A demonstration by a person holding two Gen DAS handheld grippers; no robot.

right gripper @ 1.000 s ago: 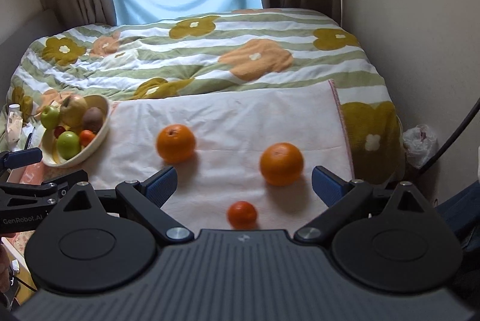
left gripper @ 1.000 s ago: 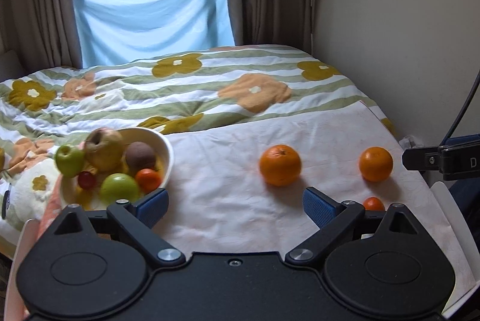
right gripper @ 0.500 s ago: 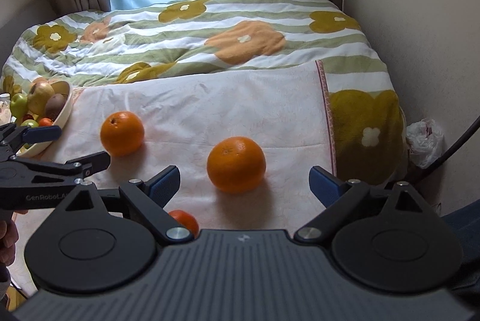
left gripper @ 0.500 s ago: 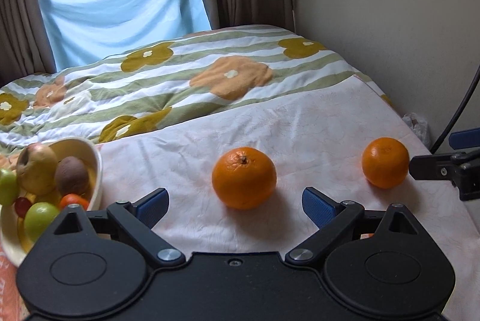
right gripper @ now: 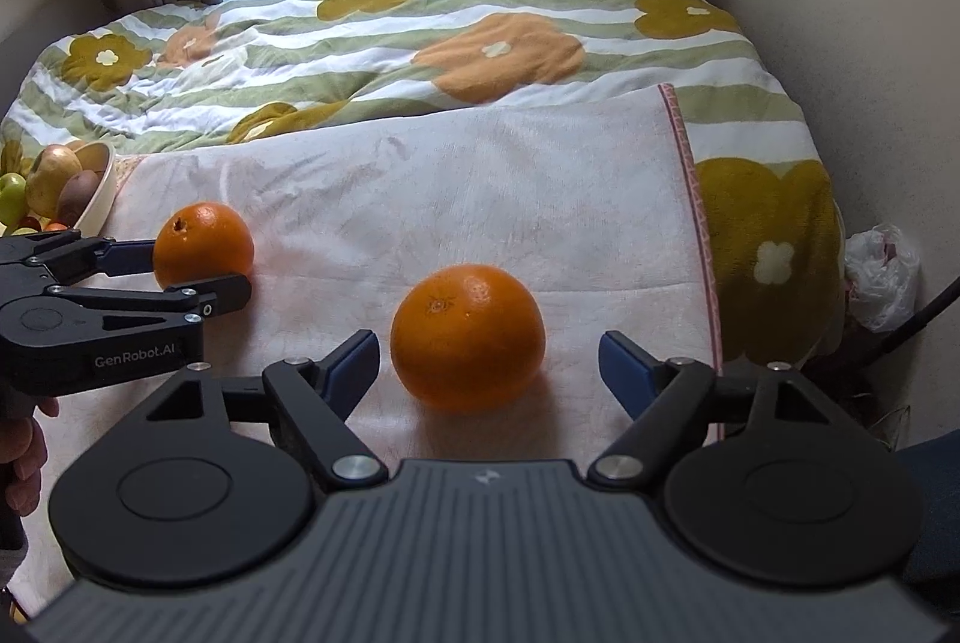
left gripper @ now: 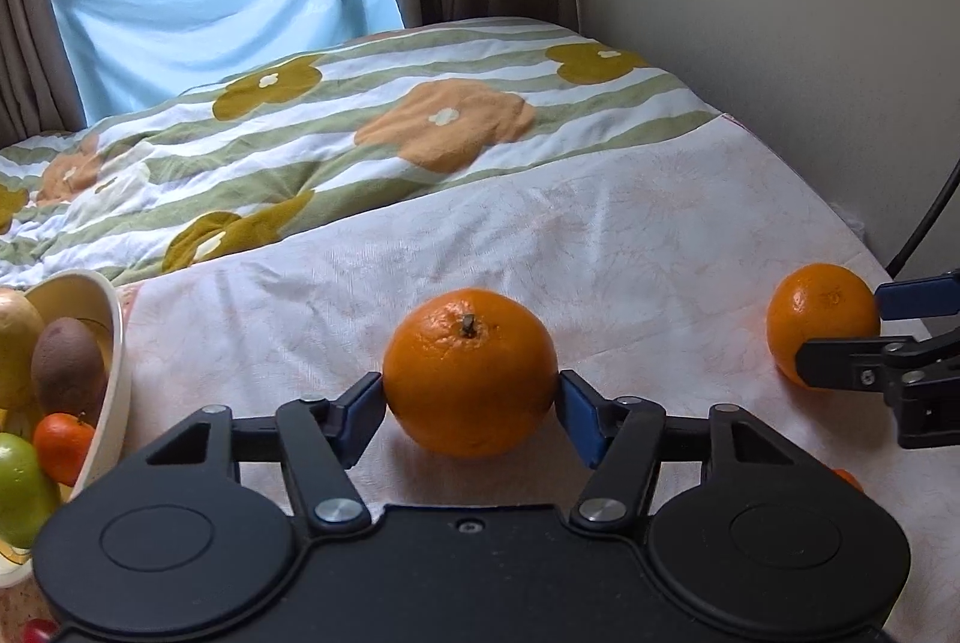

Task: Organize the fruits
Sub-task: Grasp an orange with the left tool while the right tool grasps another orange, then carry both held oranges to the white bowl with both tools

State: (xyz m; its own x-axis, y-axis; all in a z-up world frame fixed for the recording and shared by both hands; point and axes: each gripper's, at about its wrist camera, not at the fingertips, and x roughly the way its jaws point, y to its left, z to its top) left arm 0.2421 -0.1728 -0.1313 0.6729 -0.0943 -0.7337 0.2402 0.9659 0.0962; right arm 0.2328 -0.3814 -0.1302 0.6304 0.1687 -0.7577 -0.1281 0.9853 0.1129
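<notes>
Two large oranges lie on a pale pink cloth (right gripper: 480, 175) on the bed. My left gripper (left gripper: 471, 397) has its jaws closing, and its blue pads touch both sides of the left orange (left gripper: 470, 373). The right wrist view shows the same grip, with the left gripper (right gripper: 201, 271) around that orange (right gripper: 204, 247). My right gripper (right gripper: 489, 349) is open with its jaws closing. The right orange (right gripper: 468, 337) sits between its pads with a gap on each side. The left wrist view shows the right gripper (left gripper: 840, 331) around that orange (left gripper: 819, 313).
A cream bowl (left gripper: 117, 373) with apples, a kiwi and small fruit stands at the cloth's left end. A small tangerine (left gripper: 847, 478) peeks out near the front right. A flowered duvet (right gripper: 480, 42) covers the bed behind, a wall runs along the right, and a plastic bag (right gripper: 882, 277) lies by it.
Both grippers came down and forward over the cloth, each framing its own orange. The left jaws narrowed onto the left orange. The right jaws narrowed a little.
</notes>
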